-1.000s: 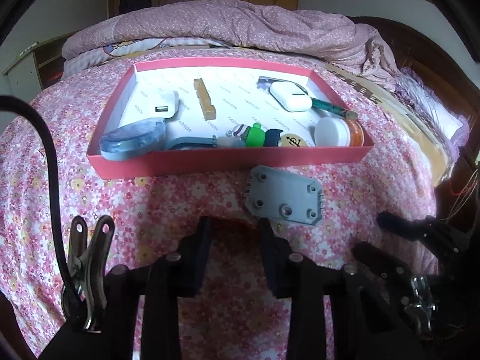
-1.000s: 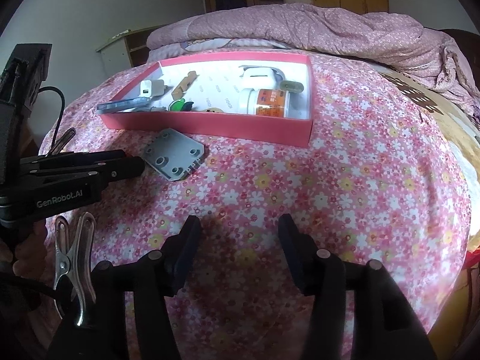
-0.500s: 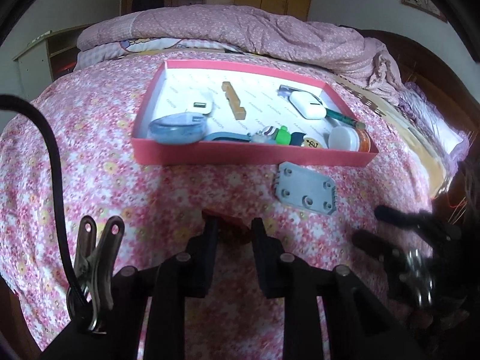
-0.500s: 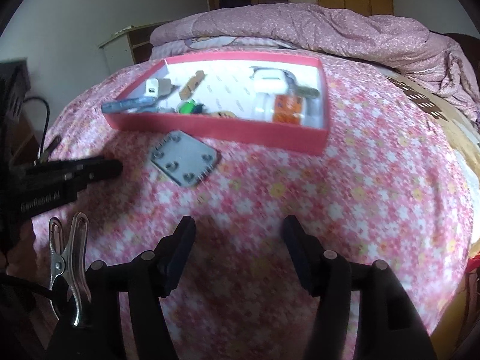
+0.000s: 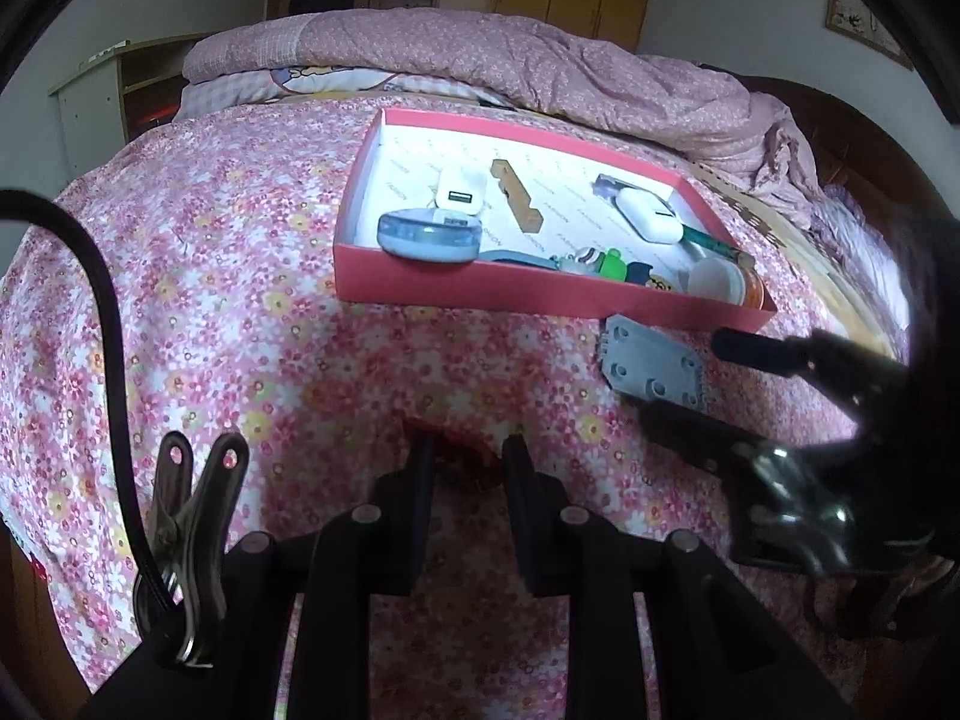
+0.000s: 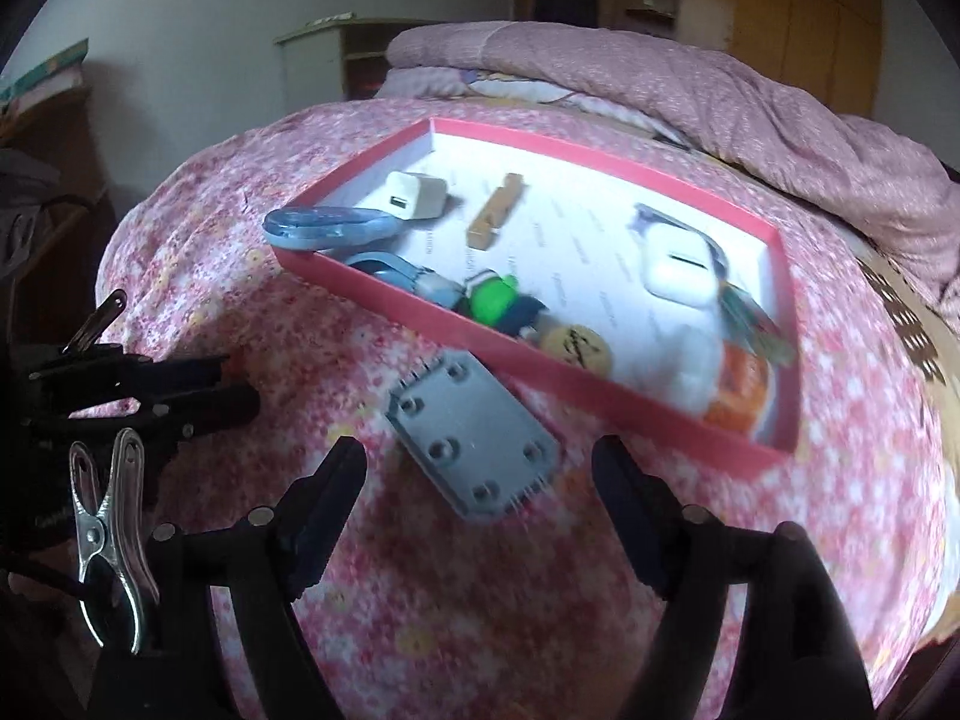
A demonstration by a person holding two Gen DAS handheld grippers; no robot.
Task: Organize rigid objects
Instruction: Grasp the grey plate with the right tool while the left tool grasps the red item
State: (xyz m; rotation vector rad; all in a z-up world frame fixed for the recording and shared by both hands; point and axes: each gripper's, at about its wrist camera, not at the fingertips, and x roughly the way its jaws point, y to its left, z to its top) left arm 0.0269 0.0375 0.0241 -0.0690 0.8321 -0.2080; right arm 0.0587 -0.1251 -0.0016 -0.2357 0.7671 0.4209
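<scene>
Right wrist view: right gripper (image 6: pixel 477 471) fingers opening wide around the grey plate (image 6: pixel 474 438), untouched; left gripper (image 5: pixel 468 462) fingers narrow, empty.

soft daylight, dim room; fisheye corners black; right wrist view motion-blurred.

left gripper (image 5: pixel 465 456): narrow gap, seemingly empty | grey plate (image 5: pixel 654 366): on bedspread, beside pink tray (image 5: pixel 540 294)

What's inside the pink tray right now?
The pink tray holds a white charger, wooden block, blue round case, white earbud case, green toy and orange jar. Its near wall hides their bases.
</scene>
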